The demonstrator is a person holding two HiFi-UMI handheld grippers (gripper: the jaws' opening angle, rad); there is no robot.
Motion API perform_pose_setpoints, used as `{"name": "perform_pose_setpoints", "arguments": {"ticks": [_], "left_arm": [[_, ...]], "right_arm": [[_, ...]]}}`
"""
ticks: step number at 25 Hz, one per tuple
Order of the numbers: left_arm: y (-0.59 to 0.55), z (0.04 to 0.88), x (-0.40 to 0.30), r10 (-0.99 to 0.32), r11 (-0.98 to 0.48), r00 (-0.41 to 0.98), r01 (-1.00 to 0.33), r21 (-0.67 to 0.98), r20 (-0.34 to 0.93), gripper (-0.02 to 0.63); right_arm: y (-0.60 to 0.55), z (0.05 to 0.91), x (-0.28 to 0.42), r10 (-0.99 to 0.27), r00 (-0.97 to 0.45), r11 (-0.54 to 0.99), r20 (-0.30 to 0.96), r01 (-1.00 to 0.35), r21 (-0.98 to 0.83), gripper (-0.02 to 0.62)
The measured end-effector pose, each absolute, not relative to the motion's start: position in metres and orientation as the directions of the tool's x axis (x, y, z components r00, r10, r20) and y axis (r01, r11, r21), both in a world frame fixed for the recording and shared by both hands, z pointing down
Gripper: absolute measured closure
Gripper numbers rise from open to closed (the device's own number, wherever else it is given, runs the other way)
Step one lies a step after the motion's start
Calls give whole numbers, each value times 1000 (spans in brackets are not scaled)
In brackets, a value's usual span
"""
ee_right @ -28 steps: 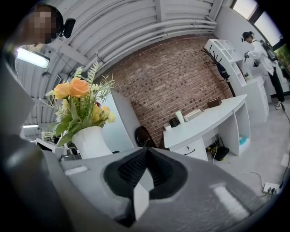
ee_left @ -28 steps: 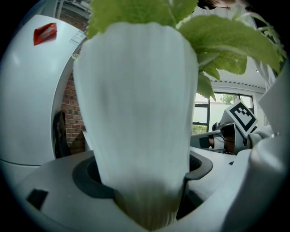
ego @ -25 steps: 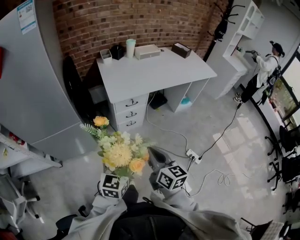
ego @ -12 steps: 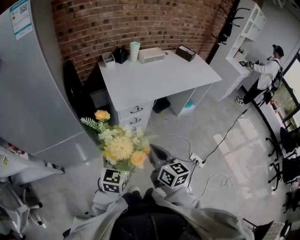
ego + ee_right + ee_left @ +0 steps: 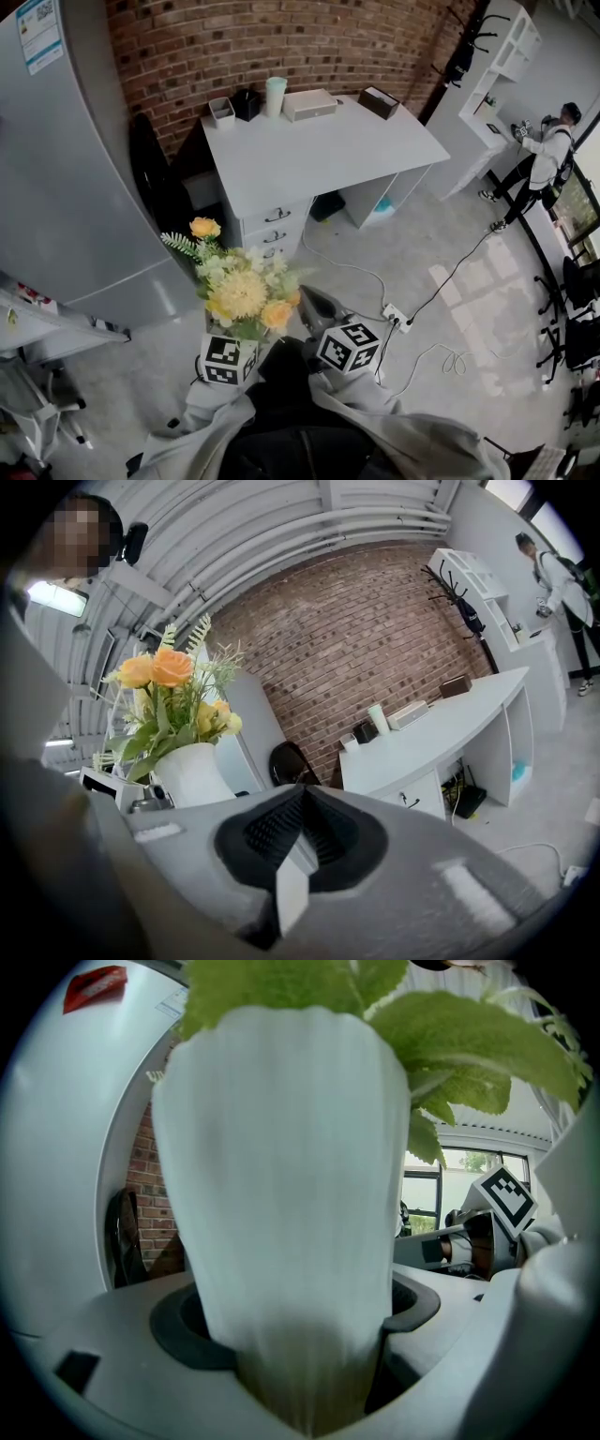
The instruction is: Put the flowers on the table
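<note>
I'm clamping the white vase [image 5: 281,1194] of flowers [image 5: 242,291] in my left gripper's [image 5: 300,1335] wide-spread jaws; my right gripper [image 5: 300,832] is hovering at its 3 o'clock, jaws together, empty

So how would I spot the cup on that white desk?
Find the brick wall; the white desk stands against it. Along the desk's back edge, the cup is the only tall, pale-green thing, between a black box and a flat white box.
</note>
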State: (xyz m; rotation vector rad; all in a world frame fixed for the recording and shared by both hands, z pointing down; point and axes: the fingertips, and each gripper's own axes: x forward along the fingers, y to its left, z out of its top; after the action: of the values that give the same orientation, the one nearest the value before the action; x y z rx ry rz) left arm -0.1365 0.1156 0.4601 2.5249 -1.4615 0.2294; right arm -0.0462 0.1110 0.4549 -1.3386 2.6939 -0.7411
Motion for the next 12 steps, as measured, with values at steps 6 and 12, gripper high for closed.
{"name": "perform_pose_setpoints", "arguments": {"ticks": [6,12], "left_arm": [[117,468,-136,-823,-493,508,-861,121,255,175],[107,474,-133,-818,-497,509,-860,115,268,175]], "right_arm": [[111,460,-44,-772,-614,500,166,-747,-439,596],[97,473,-39,-776,-605,479,177,-749,-459,597]]}}
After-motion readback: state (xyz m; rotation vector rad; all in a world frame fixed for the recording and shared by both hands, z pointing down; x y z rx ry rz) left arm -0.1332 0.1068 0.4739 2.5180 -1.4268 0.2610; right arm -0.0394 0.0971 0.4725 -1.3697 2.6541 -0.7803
